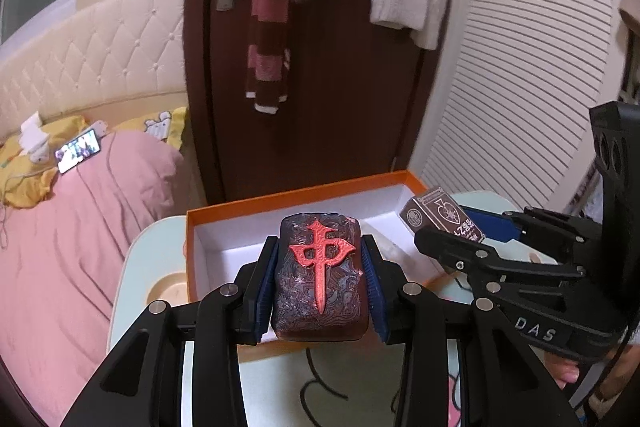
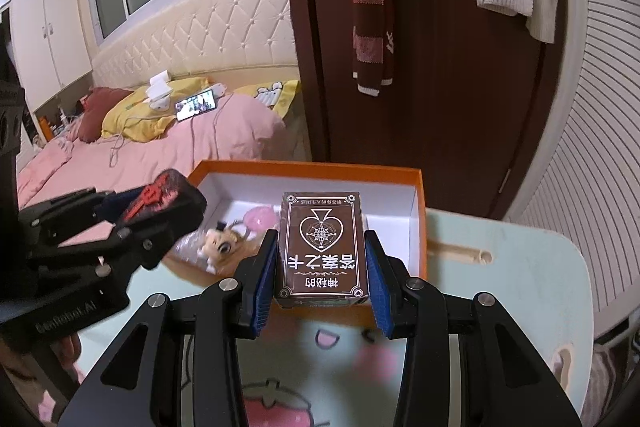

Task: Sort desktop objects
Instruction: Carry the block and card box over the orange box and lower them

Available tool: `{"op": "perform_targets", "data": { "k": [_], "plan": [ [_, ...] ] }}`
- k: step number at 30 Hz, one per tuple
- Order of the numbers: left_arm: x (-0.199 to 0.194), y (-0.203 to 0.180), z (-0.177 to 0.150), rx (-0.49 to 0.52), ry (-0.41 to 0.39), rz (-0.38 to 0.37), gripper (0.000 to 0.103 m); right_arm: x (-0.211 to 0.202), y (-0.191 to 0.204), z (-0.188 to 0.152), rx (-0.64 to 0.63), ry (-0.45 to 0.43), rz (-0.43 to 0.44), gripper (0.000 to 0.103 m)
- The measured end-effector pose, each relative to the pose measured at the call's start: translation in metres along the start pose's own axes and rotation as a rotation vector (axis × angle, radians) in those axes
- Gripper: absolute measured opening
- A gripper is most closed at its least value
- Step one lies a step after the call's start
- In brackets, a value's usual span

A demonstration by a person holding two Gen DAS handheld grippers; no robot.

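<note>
A dark mahjong-style block (image 1: 320, 279) with a raised red character sits clamped between the blue pads of my left gripper (image 1: 319, 251), held above the near edge of an open orange box (image 1: 280, 195) with a white inside. My right gripper (image 2: 322, 247) is shut on a brown card box (image 2: 322, 251) with a spade-heart emblem and white characters, also held over the orange box (image 2: 416, 227). The right gripper with the card box (image 1: 440, 219) shows at the right of the left wrist view. At the left of the right wrist view is the left gripper with its block (image 2: 168, 199).
Inside the orange box lie a small plush toy (image 2: 222, 247) and a pink round item (image 2: 260, 219). The box stands on a pale blue table with a cartoon face (image 2: 520, 287). A pink bed (image 2: 160, 155) with a lit phone (image 2: 196, 105) lies left; a dark door (image 2: 440, 67) stands behind.
</note>
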State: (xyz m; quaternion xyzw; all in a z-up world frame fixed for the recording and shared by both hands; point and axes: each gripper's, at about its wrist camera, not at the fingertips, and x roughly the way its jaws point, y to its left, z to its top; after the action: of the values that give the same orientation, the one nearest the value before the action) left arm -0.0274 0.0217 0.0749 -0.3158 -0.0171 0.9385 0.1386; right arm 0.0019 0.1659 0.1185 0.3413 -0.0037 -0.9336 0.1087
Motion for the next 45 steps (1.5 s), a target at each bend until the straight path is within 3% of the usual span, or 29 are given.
{"op": "perform_targets", "data": {
  "k": [12, 18, 45],
  "plan": [
    [0.051, 0.019, -0.011, -0.058, 0.066, 0.051, 0.038, 0.053, -0.004, 0.007, 0.009, 0.053, -0.025, 0.042],
    [0.062, 0.017, -0.018, -0.039, 0.082, 0.065, 0.038, 0.071, -0.006, 0.001, 0.012, 0.078, -0.041, 0.042],
    [0.064, 0.012, -0.020, -0.007, 0.081, 0.082, 0.038, 0.075, -0.002, 0.000, -0.020, 0.060, -0.076, 0.042]
  ]
}}
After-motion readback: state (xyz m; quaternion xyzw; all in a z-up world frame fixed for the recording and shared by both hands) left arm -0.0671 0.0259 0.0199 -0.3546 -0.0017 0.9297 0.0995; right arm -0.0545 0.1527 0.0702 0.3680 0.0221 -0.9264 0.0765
